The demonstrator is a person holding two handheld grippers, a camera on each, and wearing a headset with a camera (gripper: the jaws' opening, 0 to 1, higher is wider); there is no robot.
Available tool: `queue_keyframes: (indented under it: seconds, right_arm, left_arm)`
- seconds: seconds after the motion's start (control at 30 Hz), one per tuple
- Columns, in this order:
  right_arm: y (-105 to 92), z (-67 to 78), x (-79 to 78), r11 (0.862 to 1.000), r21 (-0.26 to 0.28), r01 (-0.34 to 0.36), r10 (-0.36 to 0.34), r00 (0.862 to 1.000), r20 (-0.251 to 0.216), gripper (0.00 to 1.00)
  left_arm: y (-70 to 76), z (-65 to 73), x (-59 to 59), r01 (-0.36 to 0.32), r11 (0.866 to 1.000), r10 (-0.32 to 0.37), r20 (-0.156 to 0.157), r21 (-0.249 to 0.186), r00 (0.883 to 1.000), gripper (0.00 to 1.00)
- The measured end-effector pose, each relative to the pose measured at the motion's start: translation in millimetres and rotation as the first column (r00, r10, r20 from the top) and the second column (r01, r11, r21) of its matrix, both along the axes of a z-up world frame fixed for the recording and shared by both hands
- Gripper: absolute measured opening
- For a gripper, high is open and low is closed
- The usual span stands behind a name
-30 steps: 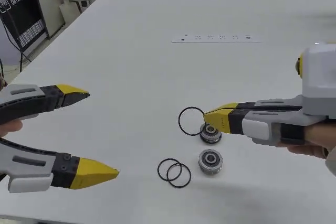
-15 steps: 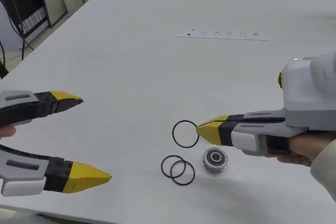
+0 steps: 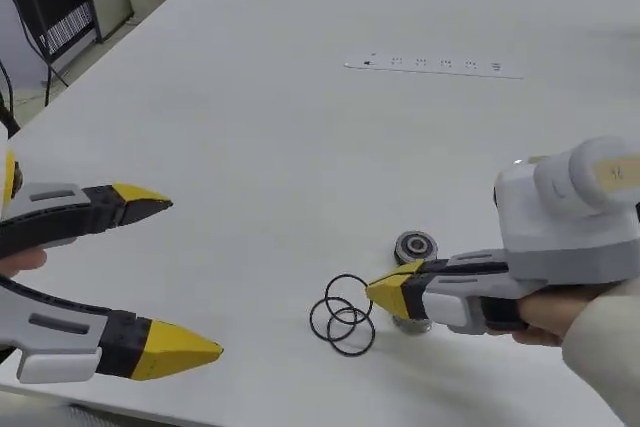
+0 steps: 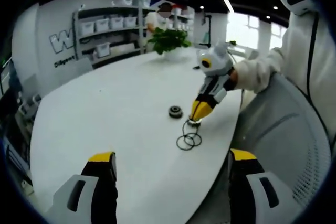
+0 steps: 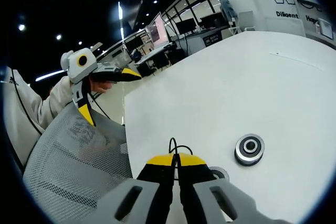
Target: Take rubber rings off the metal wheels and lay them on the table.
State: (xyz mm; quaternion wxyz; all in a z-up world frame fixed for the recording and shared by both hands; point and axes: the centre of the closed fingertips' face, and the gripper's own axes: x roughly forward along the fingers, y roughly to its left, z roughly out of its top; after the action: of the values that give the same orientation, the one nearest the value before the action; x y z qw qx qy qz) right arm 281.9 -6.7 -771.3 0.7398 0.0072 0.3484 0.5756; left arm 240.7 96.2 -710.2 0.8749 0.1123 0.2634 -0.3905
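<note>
The right gripper (image 3: 378,292) reaches in low from the right side of the white surface (image 3: 260,127), lying nearly level with its yellow tips pointing left, and a hand (image 3: 545,313) in a pale sleeve grips its handle. Its jaws are clenched together on a thin black rubber ring (image 3: 347,277); in the right gripper view the ring shows as a small loop rising from between the closed tips. In the head view this ring overlaps two more rings (image 3: 341,326) that lie crossed over each other on the surface just beside the tips; whether the held one touches them or the surface I cannot tell. A metal wheel (image 3: 415,246) sits flat on the surface just beyond the right gripper, apart from it. A second wheel (image 3: 412,325) lies under the gripper's jaws, mostly hidden by them. The left gripper (image 3: 185,279) is held at the near left edge, well apart from the rings and wheels, its jaws released and spread wide with nothing between them, both yellow tips pointing right toward the work. In the left gripper view the right gripper's tips come down at the rings near the surface's edge. A white power strip (image 3: 432,65) lies farther back on the surface.
</note>
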Motion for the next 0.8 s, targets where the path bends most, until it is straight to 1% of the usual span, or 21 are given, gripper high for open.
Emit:
queue_keyframes:
  seconds: [0.13, 0.27, 0.37, 0.47, 0.57, 0.67, 0.73, 0.8]
  right_arm:
    - [1.2, -7.6, -4.2, 1.0, -0.021, -0.018, 0.018, 1.0, -0.006, 0.0]
    - [-0.2, -15.8, -2.8, 0.999, -0.048, -0.025, 0.025, 1.0, 0.003, 0.0]
    - [-0.7, -20.6, -3.3, 0.998, -0.061, -0.026, 0.025, 1.0, -0.008, 0.0]
    - [-2.5, -25.0, -0.1, 0.997, -0.081, -0.021, 0.022, 1.0, 0.009, 0.0]
    - [-3.0, -26.8, 0.4, 0.996, -0.086, -0.025, 0.025, 1.0, 0.008, 0.0]
    - [-3.0, -28.3, 0.6, 0.995, -0.097, -0.03, 0.032, 0.999, 0.022, 0.0]
    - [-2.9, -29.4, 0.4, 0.994, -0.105, -0.033, 0.036, 0.999, 0.027, 0.0]
    - [-2.6, -30.8, -0.7, 0.993, -0.113, -0.042, 0.045, 0.999, 0.03, 0.02]
  left_arm:
    - [-1.3, -2.1, -0.5, -0.002, 1.0, 0.002, -0.008, -0.001, 1.0, 0.88]
    - [-1.6, -4.3, -0.5, -0.006, 1.0, 0.006, -0.017, -0.002, 1.0, 0.88]
    - [-0.5, -5.4, -0.1, -0.012, 1.0, 0.011, -0.021, -0.002, 1.0, 0.87]
    - [0.6, -5.2, 0.7, -0.019, 1.0, 0.019, -0.021, -0.005, 1.0, 0.87]
    - [1.4, -5.8, 0.9, -0.024, 1.0, 0.024, -0.024, -0.006, 0.999, 0.87]
    - [1.3, -7.1, 0.2, -0.025, 1.0, 0.025, -0.03, -0.005, 0.999, 0.86]
    - [-1.6, -7.3, -0.4, -0.022, 1.0, 0.022, -0.031, -0.004, 0.999, 0.86]
    - [0.2, -8.1, 0.3, -0.023, 1.0, 0.023, -0.032, -0.006, 0.999, 0.86]
